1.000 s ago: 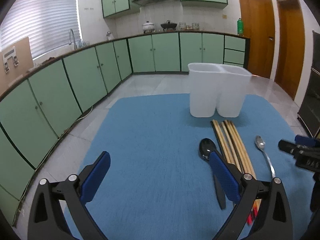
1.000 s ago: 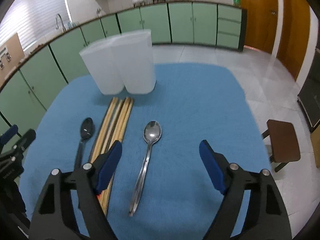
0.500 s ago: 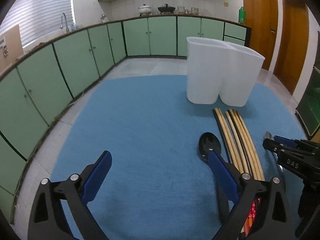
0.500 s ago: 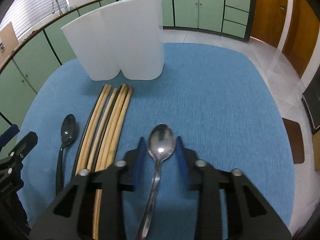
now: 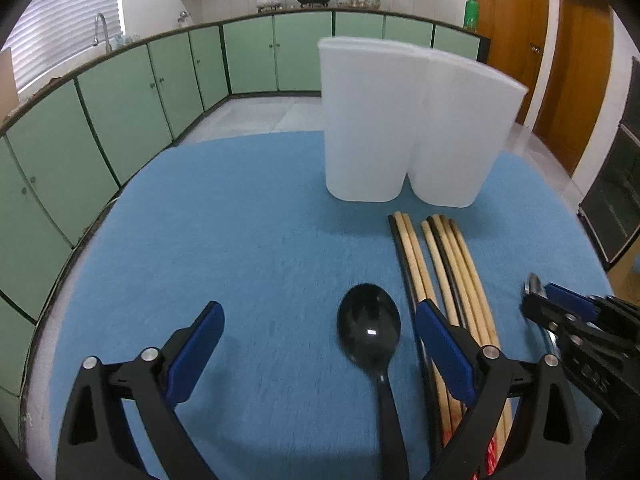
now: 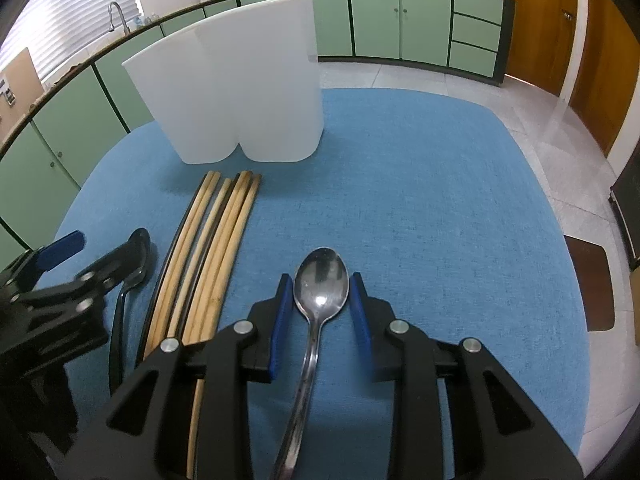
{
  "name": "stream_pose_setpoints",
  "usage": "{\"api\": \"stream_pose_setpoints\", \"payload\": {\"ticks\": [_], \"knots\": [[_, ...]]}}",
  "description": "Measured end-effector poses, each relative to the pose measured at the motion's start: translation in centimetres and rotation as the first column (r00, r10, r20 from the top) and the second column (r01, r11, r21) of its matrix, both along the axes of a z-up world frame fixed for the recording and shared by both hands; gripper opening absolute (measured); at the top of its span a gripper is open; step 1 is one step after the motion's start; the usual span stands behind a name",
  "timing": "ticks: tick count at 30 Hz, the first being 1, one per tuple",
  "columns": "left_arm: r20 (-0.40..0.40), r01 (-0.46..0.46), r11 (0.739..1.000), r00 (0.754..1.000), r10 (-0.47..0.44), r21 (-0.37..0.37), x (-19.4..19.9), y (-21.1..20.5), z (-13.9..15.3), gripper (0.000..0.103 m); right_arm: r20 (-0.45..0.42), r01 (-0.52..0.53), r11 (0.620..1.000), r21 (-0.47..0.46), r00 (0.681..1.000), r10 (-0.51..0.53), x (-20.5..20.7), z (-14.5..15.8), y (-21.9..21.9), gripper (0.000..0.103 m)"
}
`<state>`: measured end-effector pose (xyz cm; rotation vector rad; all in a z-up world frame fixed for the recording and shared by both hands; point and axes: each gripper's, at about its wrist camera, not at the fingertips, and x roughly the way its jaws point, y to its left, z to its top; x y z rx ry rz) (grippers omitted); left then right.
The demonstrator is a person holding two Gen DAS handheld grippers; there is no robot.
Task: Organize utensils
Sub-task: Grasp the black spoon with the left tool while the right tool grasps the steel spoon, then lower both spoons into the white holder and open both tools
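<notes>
On the blue mat (image 6: 420, 184), my right gripper (image 6: 319, 306) clamps the metal spoon (image 6: 320, 286) at its bowl, while my left gripper (image 5: 316, 344) gapes over the black spoon (image 5: 369, 330).

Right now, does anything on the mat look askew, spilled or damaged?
Nothing stands out. The white holder stands upright; the chopsticks, black spoon and metal spoon lie flat on the blue mat, roughly parallel. The metal spoon sits between the right gripper's narrowed jaws.
</notes>
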<state>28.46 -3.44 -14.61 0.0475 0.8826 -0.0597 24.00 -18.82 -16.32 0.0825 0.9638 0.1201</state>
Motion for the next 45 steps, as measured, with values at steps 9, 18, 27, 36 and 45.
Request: {"api": "stream_pose_setpoints", "payload": {"ticks": [9, 18, 27, 36, 45], "knots": [[-0.080, -0.007, 1.000, 0.997, 0.007, 0.000, 2.1, -0.6, -1.5, 0.090, -0.014, -0.005, 1.000, 0.007, 1.000, 0.005, 0.3, 0.1, 0.1, 0.029], [-0.073, 0.033, 0.995, 0.996, -0.040, -0.092, 2.9, -0.1, -0.4, 0.035, -0.066, -0.017, 1.000, -0.012, 0.998, 0.016, 1.9, 0.7, 0.2, 0.028], [0.174, 0.128, 0.979, 0.980, -0.100, -0.157, -0.6, 1.3, 2.7, 0.035, 0.178, -0.034, 0.999, 0.031, 0.984, 0.028, -0.5, 4.1, -0.3, 0.027], [0.463, 0.177, 0.972, 0.882, -0.087, -0.155, -3.0, 0.9, 6.9, 0.035, 0.404, -0.083, 0.991, 0.109, 0.914, 0.032, -1.5, 9.3, -1.8, 0.027], [0.662, 0.192, 0.970, 0.748, -0.045, -0.151, 0.4, 1.0, 14.3, 0.035, 0.572, -0.121, 0.980, 0.158, 0.820, 0.009, 1.9, 17.8, -3.7, 0.027]]}}
